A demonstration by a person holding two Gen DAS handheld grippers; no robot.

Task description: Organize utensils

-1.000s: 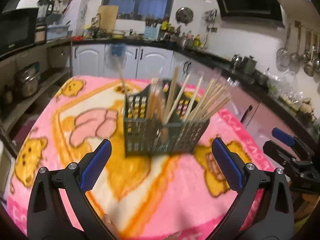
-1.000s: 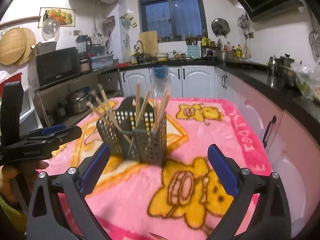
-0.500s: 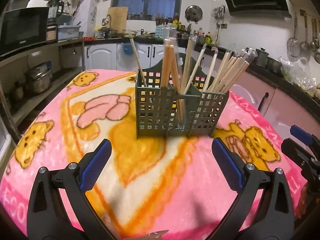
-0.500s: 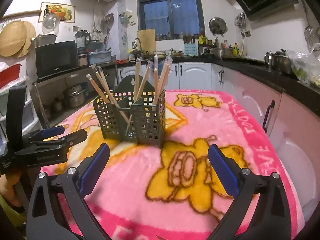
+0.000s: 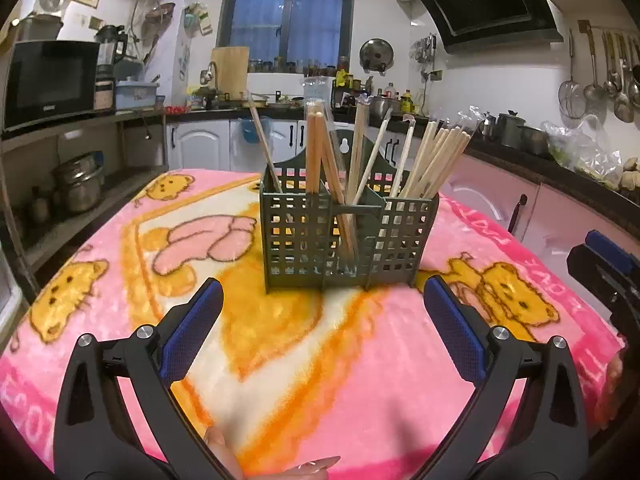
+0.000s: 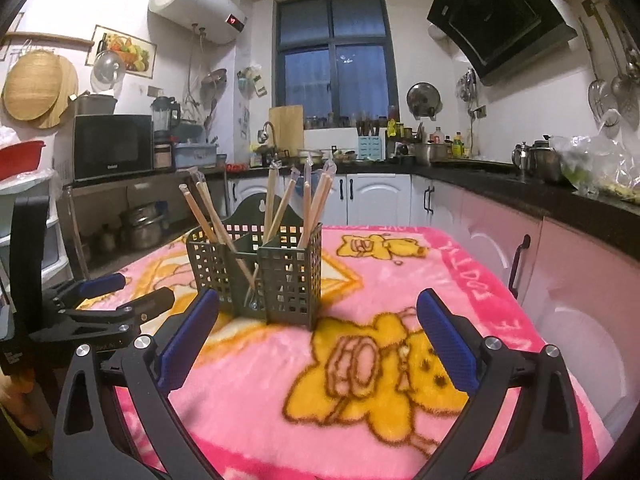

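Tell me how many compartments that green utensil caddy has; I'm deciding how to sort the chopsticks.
3 in the caddy: left compartment, middle compartment, right compartment, side by side, each holding chopsticks. Any dividers further back may be hidden.

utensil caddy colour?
Dark green, with a square-grid perforated wall: the utensil caddy shows best in the left wrist view.

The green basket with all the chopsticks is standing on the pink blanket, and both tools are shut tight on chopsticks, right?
Not quite. The green basket with the chopsticks does stand on the pink blanket, but both wrist views show the left tool and right tool open and holding nothing.
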